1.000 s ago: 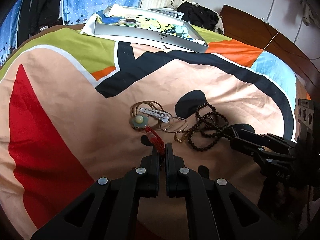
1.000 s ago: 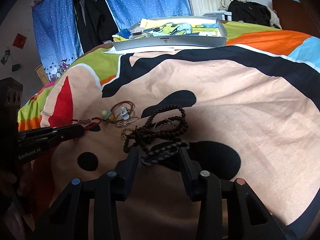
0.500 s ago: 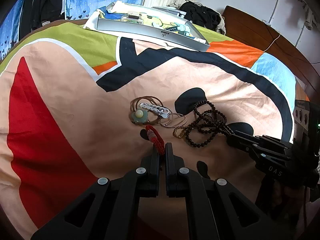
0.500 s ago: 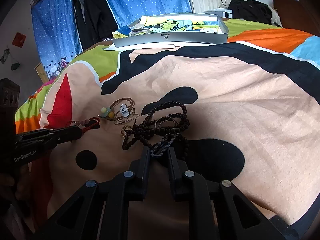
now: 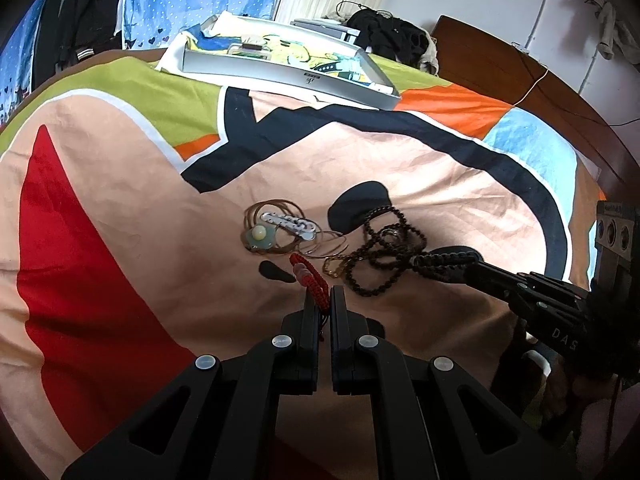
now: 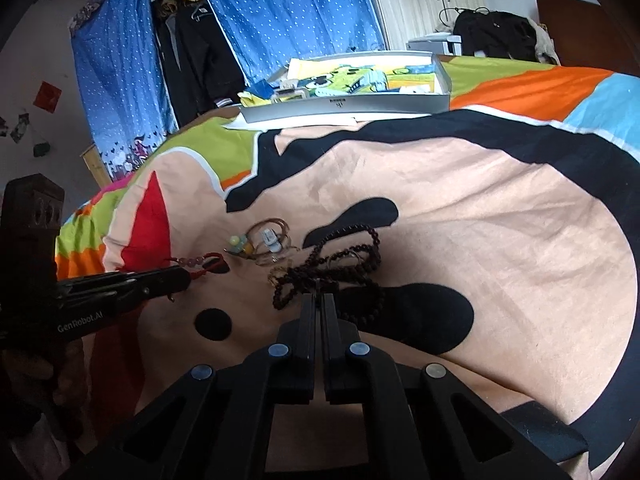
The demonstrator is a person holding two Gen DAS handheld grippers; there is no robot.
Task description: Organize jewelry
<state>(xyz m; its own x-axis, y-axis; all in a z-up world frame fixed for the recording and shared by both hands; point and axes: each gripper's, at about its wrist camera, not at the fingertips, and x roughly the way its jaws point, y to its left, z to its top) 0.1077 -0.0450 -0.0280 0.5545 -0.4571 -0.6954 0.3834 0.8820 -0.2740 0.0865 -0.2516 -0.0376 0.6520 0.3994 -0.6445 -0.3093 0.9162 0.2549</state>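
Both grippers are busy on the bedspread, at the small heap of jewelry lying near its middle. The left gripper has its jaws pressed together on the red braided bracelet, whose free end still trails toward the heap. The right gripper is pinched shut on the dark braided cord bracelet, which sits right against the brown bead necklace.

To me this looks like the separating step: each piece gripped, neither yet pulled clear. The next move calls for drawing the two apart slowly, since the cord appears caught in the bead loops and could drag the whole tangle along. The likely destination is the grey tray at the far edge of the bed, though I cannot be sure of that.

Left behind are a pale green pendant, a white hair clip and some thin hoops. In the right wrist view the cord bracelet is almost wholly hidden behind the jaws, and how the small gold piece beside the beads is linked, if at all, is too fine to make out
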